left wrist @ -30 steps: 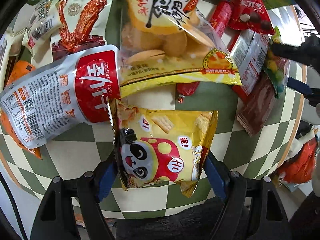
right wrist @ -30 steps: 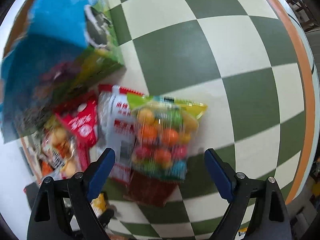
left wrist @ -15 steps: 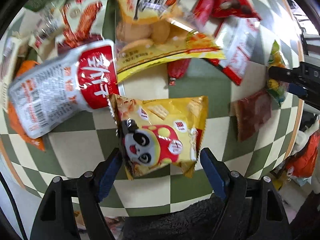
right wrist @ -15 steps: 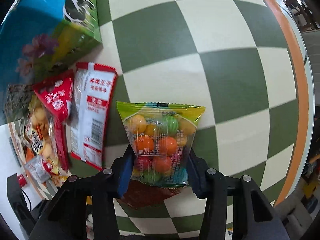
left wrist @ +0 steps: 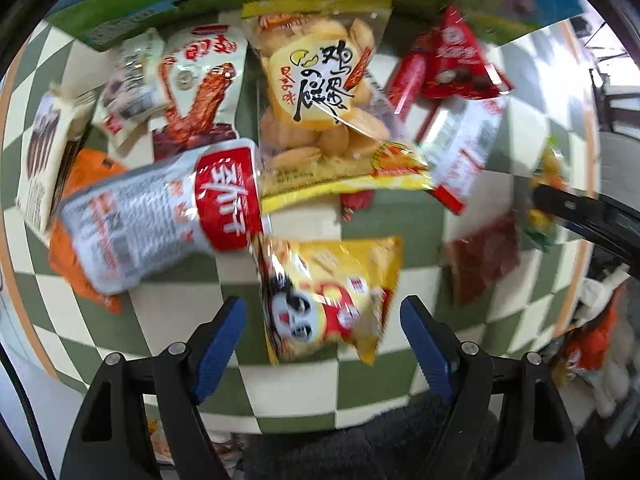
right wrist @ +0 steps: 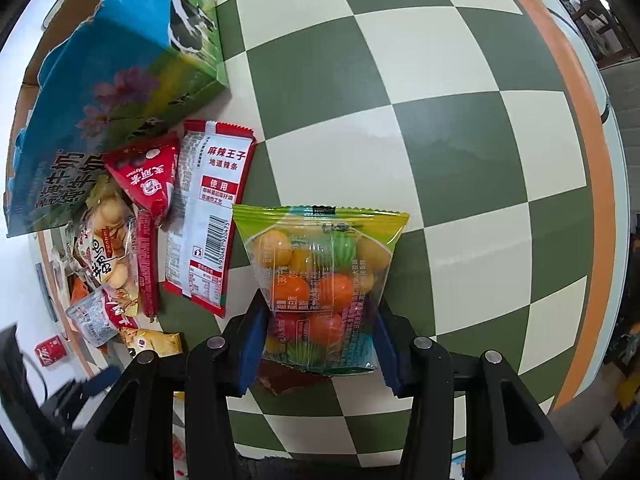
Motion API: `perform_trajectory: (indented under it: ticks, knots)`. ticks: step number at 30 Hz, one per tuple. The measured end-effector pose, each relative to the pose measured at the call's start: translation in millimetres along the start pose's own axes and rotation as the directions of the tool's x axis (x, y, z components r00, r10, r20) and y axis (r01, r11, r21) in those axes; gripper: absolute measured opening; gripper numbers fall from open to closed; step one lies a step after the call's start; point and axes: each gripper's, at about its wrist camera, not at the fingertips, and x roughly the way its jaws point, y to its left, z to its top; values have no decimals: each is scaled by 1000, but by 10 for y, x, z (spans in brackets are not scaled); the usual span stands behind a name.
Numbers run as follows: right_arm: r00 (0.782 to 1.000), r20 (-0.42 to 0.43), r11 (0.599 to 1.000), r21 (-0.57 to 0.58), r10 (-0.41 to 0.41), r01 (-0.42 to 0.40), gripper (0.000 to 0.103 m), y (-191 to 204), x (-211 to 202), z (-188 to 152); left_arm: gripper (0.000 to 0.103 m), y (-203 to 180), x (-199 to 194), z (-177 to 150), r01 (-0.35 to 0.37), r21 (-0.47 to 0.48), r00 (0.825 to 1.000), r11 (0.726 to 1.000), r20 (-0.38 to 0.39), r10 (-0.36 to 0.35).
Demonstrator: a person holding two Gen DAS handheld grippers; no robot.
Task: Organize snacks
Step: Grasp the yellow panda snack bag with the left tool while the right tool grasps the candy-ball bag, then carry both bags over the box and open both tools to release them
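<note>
1 green and cream checkered table (right wrist: 460,128) holds 1 big blue milk box (right wrist: 112,80) at the far left. 1 clear bag of colorful fruit candies (right wrist: 320,276) is squeezed between the right gripper (right wrist: 318,344) pads. Only the left view shows 1 yellow panda snack bag (left wrist: 324,296) lying between the wide-apart pads of the left gripper (left wrist: 322,336), not touching them.

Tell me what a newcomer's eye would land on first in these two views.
First, the clear bag of bright fruit candies, clamped between the right gripper fingers over the green-and-cream checked table. In the left view, the yellow panda packet lies between the open left gripper fingers, clear of both. Behind it sprawls a snack heap, led by a big bag of round biscuits.
</note>
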Motion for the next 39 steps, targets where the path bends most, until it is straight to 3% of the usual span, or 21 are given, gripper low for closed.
perform_trajectory:
  ticks: [3, 6, 7, 9, 12, 19, 25, 31, 36, 39]
  knots:
    - [1000, -4, 1000, -12, -5, 5, 51, -49, 29, -14, 79, -69, 203, 98, -50, 16, 997, 999, -62, 51]
    - [1000, -5, 1000, -24, -12, 12, 51, -3, 74, -13, 79, -55, 325, 121, -41, -2, 994, 999, -101, 41]
    - [1000, -4, 1000, -26, -13, 13, 51, 4, 79, -7, 79, -39, 326, 123, -35, -12, 994, 999, -102, 34]
    - [1000, -4, 1000, -27, -13, 13, 51, 16, 80, -3, 64, -16, 304, 112, -2, -28, 996, 1000, -93, 0]
    - [1000, -4, 1000, -29, -11, 11, 51, 43, 86, -4, 57, 6, 275, 18, 2, -38, 997, 999, -77, -5]
    - [1000, 6, 999, -51, 14, -14, 51, 83, -25, -66, 54, 10, -11, -165, 57, -36, 998, 998, -19, -58]
    - [997, 15, 990, -119, 72, -70, 50, 257, -303, -169, 54, -102, -805, -225, 134, 2, 984, 991, 114, -133]
    - [985, 54, 965, -217, 166, -150, 50, 559, -919, -158, 54, -109, -1790, 58, 189, 31, 939, 981, 286, -190]
    - [965, 114, 936, -294, 235, -193, 50, 915, -1497, 165, 54, -39, -2288, 614, 125, 21, 920, 992, 373, -124]
    - [962, 176, 931, -336, 207, -139, 50, 1192, -1691, 515, 54, 67, -2373, 994, 67, -9, 917, 998, 395, -59]
